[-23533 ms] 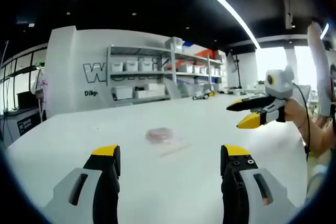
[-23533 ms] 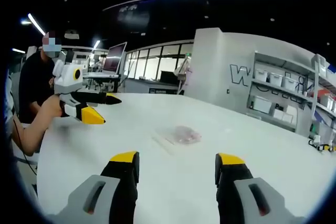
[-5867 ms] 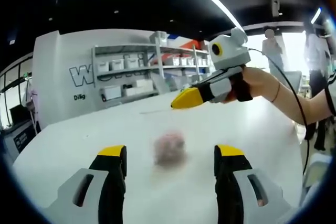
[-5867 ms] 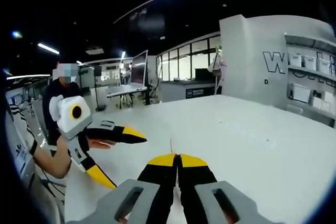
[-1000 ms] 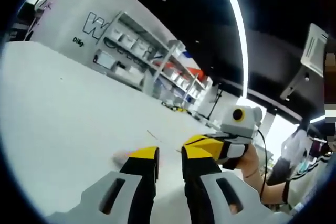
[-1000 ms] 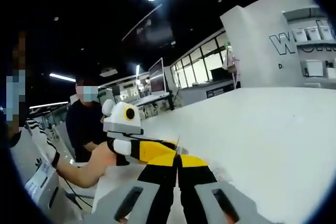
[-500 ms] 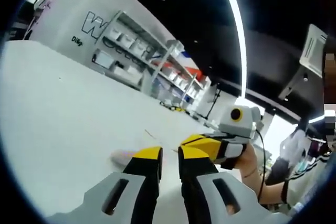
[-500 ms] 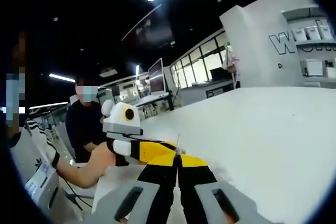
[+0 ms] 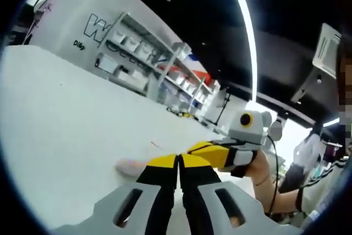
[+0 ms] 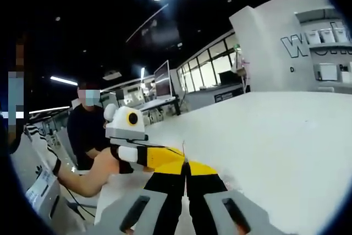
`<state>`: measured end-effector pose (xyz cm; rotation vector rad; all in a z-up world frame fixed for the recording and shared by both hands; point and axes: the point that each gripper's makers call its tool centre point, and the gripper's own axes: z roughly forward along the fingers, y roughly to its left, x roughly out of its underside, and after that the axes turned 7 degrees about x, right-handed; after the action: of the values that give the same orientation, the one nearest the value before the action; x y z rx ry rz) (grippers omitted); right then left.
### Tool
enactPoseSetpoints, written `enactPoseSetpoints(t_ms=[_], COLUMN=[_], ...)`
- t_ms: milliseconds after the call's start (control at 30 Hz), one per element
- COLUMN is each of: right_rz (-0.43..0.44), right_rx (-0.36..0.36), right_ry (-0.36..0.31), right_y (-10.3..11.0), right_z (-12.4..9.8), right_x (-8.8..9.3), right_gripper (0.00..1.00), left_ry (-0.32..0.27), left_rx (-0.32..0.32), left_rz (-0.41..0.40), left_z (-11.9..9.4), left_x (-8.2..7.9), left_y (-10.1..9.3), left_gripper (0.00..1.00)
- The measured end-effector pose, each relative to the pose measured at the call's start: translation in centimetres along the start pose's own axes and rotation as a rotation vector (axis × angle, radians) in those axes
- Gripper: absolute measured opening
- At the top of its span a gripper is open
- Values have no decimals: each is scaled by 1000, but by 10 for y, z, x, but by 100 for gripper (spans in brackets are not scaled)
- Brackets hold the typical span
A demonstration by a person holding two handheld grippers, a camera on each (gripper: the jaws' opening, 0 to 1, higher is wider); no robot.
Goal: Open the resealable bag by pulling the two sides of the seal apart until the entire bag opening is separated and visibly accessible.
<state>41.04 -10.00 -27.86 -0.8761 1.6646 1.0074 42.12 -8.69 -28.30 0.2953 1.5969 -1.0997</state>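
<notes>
Two claws were seen tip to tip above the white bench. L claw and R claw were both closed, apparently on opposite sides of the bag's seal. The bag hung just beyond, pinkish, blurred; the pull-apart axis probably ran across the seal.

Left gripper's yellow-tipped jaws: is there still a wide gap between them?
No. In the left gripper view the left gripper has its two yellow tips pressed together, with the right gripper close beside them.
</notes>
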Motion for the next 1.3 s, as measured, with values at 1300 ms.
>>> enactPoseSetpoints(t_ms=[1300], right_rz=[-82], right_rx=[-2], right_ry=[26], right_y=[1], right_z=[2], right_x=[6], right_gripper=[0], left_ry=[81], left_rx=[-20], left_rz=[139], left_z=[2], left_x=[8], left_y=[-5], left_gripper=[2])
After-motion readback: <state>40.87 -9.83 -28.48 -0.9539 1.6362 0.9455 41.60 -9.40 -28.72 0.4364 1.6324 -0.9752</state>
